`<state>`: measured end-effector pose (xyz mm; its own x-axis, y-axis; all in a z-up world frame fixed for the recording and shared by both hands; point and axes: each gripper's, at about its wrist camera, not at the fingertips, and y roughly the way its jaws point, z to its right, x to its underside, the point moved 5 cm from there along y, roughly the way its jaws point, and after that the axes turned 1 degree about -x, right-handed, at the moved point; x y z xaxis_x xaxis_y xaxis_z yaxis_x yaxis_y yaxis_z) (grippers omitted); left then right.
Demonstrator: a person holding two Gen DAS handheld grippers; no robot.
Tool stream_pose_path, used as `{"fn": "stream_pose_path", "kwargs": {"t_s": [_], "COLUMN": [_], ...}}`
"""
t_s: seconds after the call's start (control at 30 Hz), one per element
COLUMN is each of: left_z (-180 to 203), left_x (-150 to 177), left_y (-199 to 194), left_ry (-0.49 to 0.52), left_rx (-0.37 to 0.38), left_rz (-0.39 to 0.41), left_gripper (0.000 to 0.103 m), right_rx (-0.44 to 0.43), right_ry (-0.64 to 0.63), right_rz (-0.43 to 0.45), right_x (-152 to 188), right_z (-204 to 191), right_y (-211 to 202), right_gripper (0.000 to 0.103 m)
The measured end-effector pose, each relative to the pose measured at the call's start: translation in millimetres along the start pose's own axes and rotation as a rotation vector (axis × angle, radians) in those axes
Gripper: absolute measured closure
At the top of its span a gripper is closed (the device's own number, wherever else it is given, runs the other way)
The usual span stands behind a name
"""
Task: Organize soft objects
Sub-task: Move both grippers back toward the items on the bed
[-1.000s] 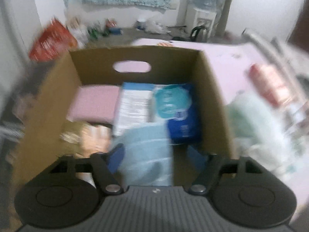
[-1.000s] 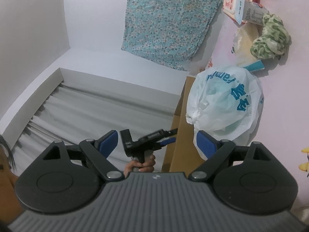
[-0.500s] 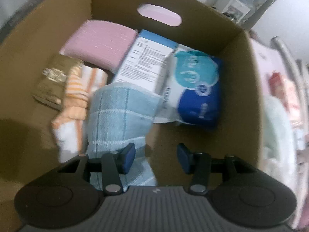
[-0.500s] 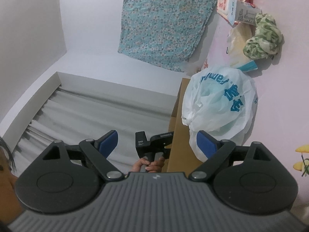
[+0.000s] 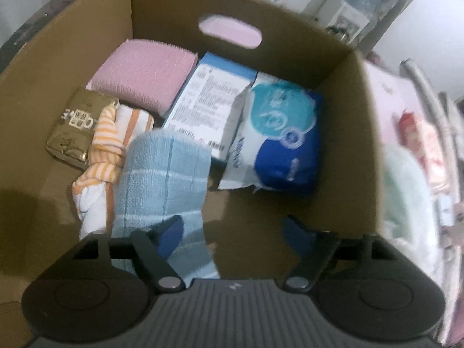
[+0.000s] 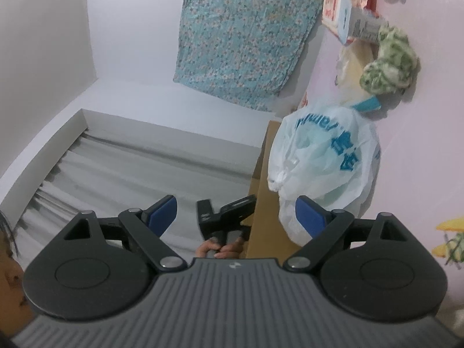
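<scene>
Blue towel [image 5: 162,179], soft, light and floppy, droops into the cardboard box [image 5: 348,133] beside the striped cloth [image 5: 107,150]; left claw [image 5: 232,232] is opening, releasing it. Regrasp at a thick fold. Right claw [image 6: 235,214] gapes wide, empty.

No text fully legible. White plastic bag [image 6: 324,156], 3 o'clock in right wrist view: large blue lettering, upside down, unreadable. White-blue box [image 5: 208,110] in the cardboard box [image 5: 342,133]: dense fine print, blurred. Brown packet [image 5: 78,124], 9 o'clock: white characters, blurred.
</scene>
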<state>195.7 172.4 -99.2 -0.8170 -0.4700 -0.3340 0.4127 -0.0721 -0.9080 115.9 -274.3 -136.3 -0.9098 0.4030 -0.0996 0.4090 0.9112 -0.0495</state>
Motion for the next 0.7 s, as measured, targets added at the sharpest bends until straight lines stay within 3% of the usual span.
{"fn": "stream_pose_path", "kwargs": {"t_s": [0.17, 0.27, 0.4, 0.53, 0.6, 0.7], "left_z": [2, 3, 5, 14, 26, 49], "left_x": [1, 3, 8, 21, 33, 56], "left_y": [-30, -50, -81, -120, -138, -154], "left_ry": [-0.016, -0.032, -0.020, 0.028, 0.081, 0.185], "left_rx": [0.028, 0.049, 0.030, 0.000, 0.005, 0.025], "left_rz": [0.071, 0.118, 0.224, 0.372, 0.433, 0.498], "left_gripper": [0.015, 0.015, 0.015, 0.015, 0.014, 0.014], "right_rx": [0.051, 0.129, 0.308, 0.585, 0.681, 0.768], "right_ry": [-0.030, -0.087, -0.214, -0.414, -0.481, -0.544], "right_rz": [0.028, 0.036, 0.063, 0.088, 0.077, 0.035], "right_x": [-14, -29, -55, -85, -97, -109], "right_z": [0, -1, -4, -3, 2, 15], "right_y": [-8, -8, -4, 12, 23, 44], "right_gripper": [0.013, 0.013, 0.013, 0.014, 0.020, 0.037]}}
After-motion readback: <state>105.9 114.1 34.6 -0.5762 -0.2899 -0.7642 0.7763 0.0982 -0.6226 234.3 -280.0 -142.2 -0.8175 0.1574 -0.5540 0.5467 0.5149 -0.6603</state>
